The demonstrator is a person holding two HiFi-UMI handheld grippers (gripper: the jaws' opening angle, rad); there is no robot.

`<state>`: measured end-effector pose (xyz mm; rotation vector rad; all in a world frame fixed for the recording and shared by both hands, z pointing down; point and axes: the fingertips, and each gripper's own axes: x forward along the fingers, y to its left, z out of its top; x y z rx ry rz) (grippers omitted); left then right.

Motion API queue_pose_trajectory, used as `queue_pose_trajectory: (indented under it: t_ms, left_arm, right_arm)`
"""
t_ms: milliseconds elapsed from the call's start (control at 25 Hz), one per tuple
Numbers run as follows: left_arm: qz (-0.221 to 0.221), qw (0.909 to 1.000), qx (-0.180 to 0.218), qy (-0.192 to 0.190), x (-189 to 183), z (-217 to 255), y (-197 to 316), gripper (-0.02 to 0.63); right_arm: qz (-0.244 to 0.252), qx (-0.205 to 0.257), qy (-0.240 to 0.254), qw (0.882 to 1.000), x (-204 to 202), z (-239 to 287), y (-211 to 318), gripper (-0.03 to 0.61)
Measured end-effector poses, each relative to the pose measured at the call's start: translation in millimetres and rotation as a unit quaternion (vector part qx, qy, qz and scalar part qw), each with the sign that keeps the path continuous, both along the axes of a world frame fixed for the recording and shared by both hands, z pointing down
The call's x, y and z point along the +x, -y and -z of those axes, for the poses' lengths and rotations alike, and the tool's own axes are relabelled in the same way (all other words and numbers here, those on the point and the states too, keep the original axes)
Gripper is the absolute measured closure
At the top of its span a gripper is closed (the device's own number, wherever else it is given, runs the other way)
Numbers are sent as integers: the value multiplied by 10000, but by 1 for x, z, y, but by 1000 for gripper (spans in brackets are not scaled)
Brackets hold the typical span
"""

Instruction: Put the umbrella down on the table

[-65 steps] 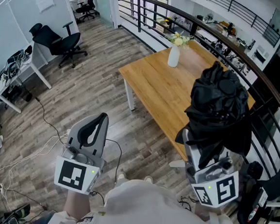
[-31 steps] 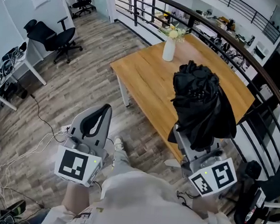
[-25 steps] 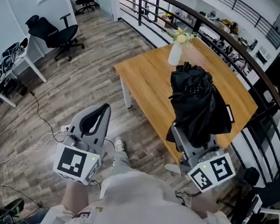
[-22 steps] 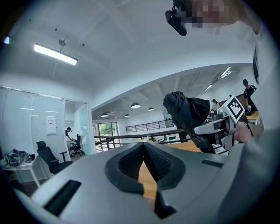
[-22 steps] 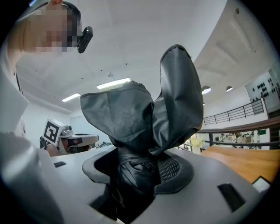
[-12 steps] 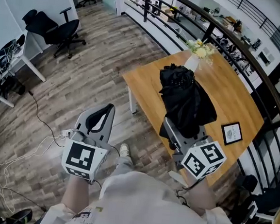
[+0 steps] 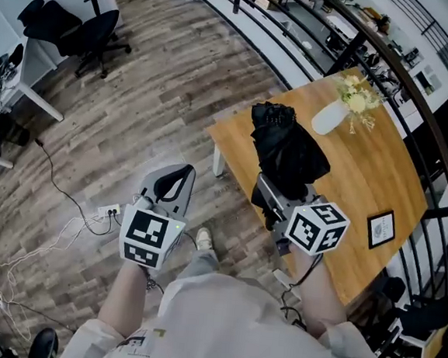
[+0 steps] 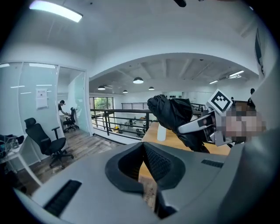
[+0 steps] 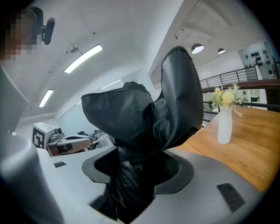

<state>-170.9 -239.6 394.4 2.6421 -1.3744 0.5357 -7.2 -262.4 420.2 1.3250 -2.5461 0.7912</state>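
Observation:
A folded black umbrella (image 7: 285,152) stands up out of my right gripper (image 7: 271,196), which is shut on its lower end; its loose fabric bulges above the jaws (image 9: 144,118). It hangs over the near left corner of the wooden table (image 7: 380,172). My left gripper (image 7: 170,189) is over the floor to the left of the table, jaws shut with nothing between them (image 8: 144,168). From the left gripper view the umbrella (image 8: 173,113) and the right gripper's marker cube (image 8: 220,101) show at the right.
A white vase with yellow flowers (image 7: 335,114) stands on the table's far side, and a small framed picture (image 7: 380,228) lies near its right edge. A black railing (image 7: 418,98) runs behind the table. Office chairs (image 7: 66,28) and a floor cable (image 7: 74,200) are at the left.
I have walked up to the table: it has come closer and swung round in view. The right gripper with the umbrella has moved over the table's near corner. The left gripper stays shut.

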Motion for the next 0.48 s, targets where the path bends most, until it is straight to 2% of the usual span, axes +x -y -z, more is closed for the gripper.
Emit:
queue_pose_trajectory:
  t_ms: [240,360,480]
  left_arm:
    - [-242,9982,-536,-100,-14,-57,58,597]
    - [-274,9967,-763,-54,-11,-84,79,597]
    - [-313,9944,-1005,-65,-1,-110,93,597]
  right_arm:
    - [-287,-616,-127,9976,-21,-69,68,311]
    - [-520,-957,91,9940,-21,-97,92,311]
    - [-617,-1150,-63,9914,-14,-127,111,311]
